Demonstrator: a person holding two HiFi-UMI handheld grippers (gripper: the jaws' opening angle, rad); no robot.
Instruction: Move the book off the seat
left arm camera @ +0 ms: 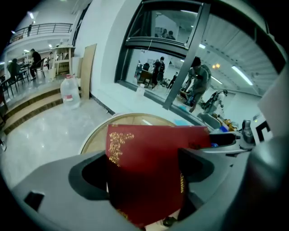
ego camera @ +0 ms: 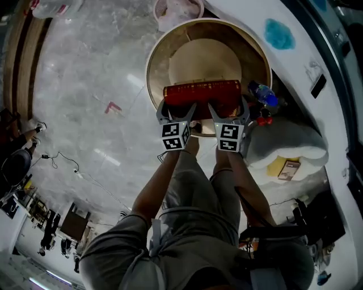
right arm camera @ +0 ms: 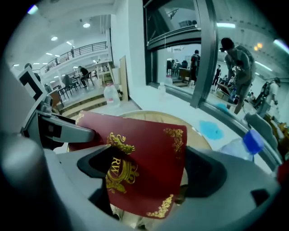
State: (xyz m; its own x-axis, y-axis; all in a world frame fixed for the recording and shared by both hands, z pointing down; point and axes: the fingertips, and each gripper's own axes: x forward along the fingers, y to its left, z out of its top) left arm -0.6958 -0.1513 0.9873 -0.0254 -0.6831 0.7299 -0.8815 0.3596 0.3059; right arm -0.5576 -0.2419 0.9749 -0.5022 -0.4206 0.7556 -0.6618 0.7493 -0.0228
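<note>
A dark red book with gold ornament (ego camera: 202, 93) hangs just above a round tan seat (ego camera: 156, 56). Both grippers hold it along its near edge. My left gripper (ego camera: 177, 109) is shut on the book's left part, my right gripper (ego camera: 228, 109) on its right part. In the left gripper view the book (left arm camera: 149, 171) fills the gap between the jaws, with the seat (left arm camera: 97, 137) behind it. The right gripper view has the cover's crest (right arm camera: 144, 158) between the jaws, and the seat (right arm camera: 194, 131) lies beyond.
A bottle with a blue cap (ego camera: 264, 93) lies right of the seat, beside a white cushion (ego camera: 289, 141). A white ledge with a blue stain (ego camera: 279, 34) runs along the right. A pale bucket (ego camera: 178, 8) stands beyond the seat. Cables (ego camera: 57, 158) trail on the marble floor at left.
</note>
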